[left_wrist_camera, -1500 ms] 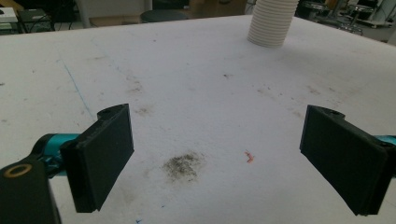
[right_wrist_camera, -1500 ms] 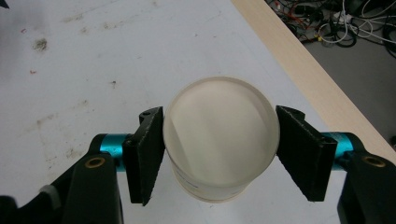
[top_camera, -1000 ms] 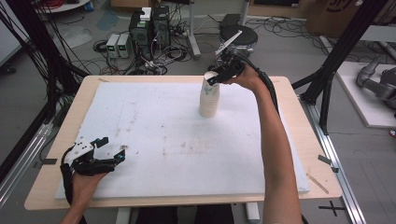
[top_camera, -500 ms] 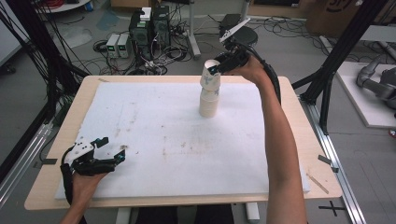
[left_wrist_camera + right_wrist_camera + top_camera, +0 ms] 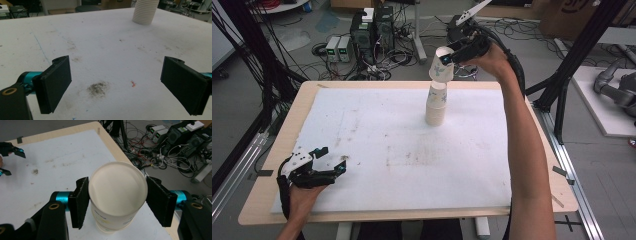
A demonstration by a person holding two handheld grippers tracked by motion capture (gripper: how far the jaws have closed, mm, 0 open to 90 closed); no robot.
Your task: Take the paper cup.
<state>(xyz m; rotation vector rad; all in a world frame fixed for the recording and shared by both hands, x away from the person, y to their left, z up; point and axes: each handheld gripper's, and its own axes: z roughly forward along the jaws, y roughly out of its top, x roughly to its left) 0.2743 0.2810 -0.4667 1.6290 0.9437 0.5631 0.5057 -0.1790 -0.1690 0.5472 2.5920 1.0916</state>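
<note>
Aloft, right gripper [image 5: 447,56] clasps cup [image 5: 441,65].

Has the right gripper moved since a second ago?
Yes. The right gripper, shut on the top paper cup, has risen away from the cup stack standing on the white mat, lifting that cup off it.
</note>
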